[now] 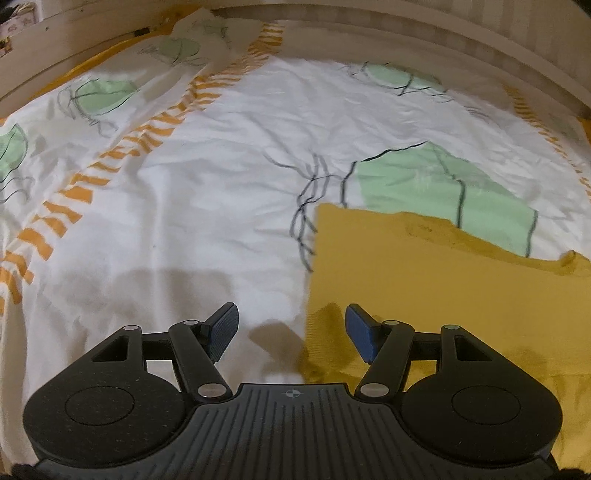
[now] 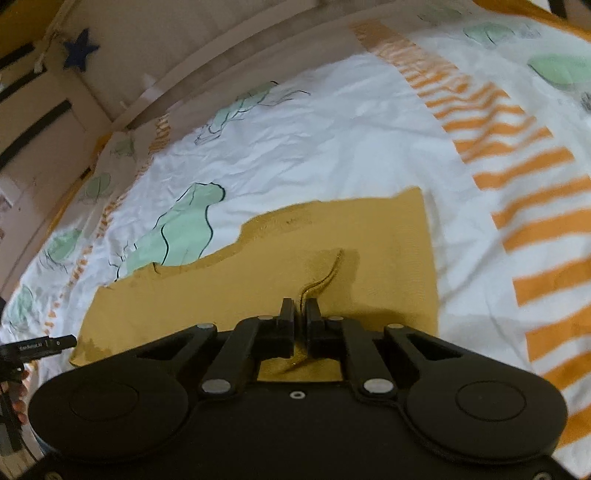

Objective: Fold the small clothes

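Left wrist view. My left gripper [image 1: 291,334] hangs over the bed with its two fingers [image 1: 224,331] spread wide and nothing between them. The left finger is over the white bed cover [image 1: 221,155]; the right finger (blue pad facing inward) is over the near left corner of the yellow garment [image 1: 424,295]. The garment fills the view from about 3 o'clock to 5 o'clock and lies flat on the cover, its straight left edge running up towards 12 o'clock just right of centre. The cover carries green patches outlined in black and a band of orange stripes that runs from 9 o'clock up to 12 o'clock. A pale wooden bed frame [image 1: 92,33] curves along the top.

Right wrist view. My right gripper [image 2: 300,314] has its fingers pressed together on a raised fold of the yellow garment [image 2: 258,280], and a thin ridge of cloth trails from the fingertips towards 1 o'clock. The rest of the garment lies flat on the bed cover [image 2: 332,129], spreading from centre out to 8 o'clock. Orange stripes fill the 3 o'clock side. The tip of the left gripper [image 2: 37,347] shows at 9 o'clock, beside the garment's corner. A dark blue star [image 2: 79,50] hangs on the wall at 11 o'clock.
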`<state>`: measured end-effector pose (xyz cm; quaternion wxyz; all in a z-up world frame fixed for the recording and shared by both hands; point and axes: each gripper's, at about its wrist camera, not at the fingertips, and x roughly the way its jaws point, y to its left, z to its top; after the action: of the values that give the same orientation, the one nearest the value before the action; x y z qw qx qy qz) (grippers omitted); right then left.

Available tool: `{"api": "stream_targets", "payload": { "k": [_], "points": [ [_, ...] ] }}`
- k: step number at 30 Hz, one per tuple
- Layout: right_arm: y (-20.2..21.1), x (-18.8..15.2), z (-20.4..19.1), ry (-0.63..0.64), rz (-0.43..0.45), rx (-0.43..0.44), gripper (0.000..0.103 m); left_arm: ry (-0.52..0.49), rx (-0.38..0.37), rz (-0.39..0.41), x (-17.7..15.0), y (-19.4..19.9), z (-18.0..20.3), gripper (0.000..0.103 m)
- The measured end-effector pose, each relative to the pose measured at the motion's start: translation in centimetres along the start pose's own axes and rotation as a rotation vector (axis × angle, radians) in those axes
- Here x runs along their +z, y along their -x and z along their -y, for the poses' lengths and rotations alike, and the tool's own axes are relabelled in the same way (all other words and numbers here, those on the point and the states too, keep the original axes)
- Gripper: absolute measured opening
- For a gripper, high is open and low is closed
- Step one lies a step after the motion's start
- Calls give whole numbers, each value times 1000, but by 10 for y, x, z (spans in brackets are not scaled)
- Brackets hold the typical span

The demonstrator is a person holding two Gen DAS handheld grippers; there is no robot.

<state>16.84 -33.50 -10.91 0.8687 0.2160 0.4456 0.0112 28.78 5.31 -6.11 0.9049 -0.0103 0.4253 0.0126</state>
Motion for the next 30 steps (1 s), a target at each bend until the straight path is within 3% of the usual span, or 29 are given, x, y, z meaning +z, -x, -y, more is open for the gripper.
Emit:
{"api": "stream_targets", "payload": {
  "k": [5,8,10,12,15,19,20,21,22,24,30],
  "points": [
    [31,16,-31,112,80,69,12,30,-1,13,4,1,-5,62],
    [43,25,-25,132,108,-16,12,-19,4,39,4,4,3,62],
    [35,24,-7,103,64,-96,11,-49,4,32,2,1,9,62],
    [23,18,10,46,9,-117,20,-60,-4,9,0,-4,12,62],
    [8,10,20,24,-51,-171,21,-56,1,-29,-4,-13,11,62],
    [9,6,14,69,-30,-223,21,-29,-1,-54,-11,-22,5,65],
    [12,6,10,78,-14,-236,24,-24,1,-50,-12,-22,5,65],
    [15,6,6,91,5,-245,34,-25,4,-46,-13,-21,6,67],
    [19,5,2,107,28,-249,47,-32,8,-43,-13,-22,8,68],
    [20,7,-5,126,52,-220,54,-46,16,-38,-15,-22,11,70],
    [-1,2,3,48,-7,-109,54,31,30,-47,-16,-23,8,73]
  ]
}}
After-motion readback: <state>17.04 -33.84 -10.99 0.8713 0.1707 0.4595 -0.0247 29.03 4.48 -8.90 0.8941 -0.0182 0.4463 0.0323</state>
